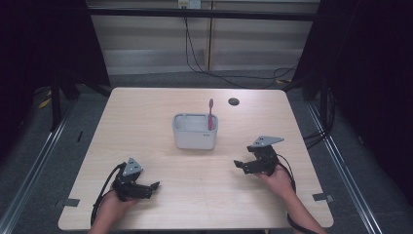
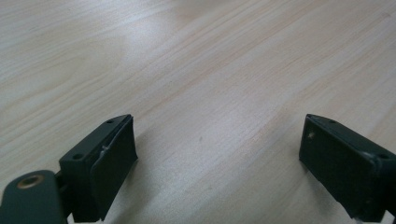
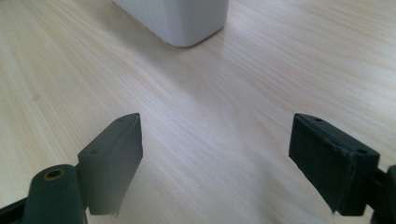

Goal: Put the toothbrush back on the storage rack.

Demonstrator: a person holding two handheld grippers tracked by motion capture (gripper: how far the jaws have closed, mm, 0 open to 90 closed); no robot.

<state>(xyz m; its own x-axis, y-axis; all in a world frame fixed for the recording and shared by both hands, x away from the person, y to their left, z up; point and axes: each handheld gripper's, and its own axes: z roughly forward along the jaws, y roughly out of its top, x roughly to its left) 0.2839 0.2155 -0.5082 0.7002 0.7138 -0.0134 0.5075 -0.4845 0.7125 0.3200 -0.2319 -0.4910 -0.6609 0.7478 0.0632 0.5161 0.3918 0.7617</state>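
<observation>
Left hand-held gripper and right hand-held gripper both released, low over bench. Pink toothbrush upright in white holder.

Setting: a lab or recording booth.
Enclosure: black curtains hang on both sides of the work area.
Work surface: one light wooden table with a round cable port.
Floor: grey carpet; metal rails run along each side of the table.
Cabling: black cables trail from the back wall across the floor.
Back wall: pale panels.
</observation>
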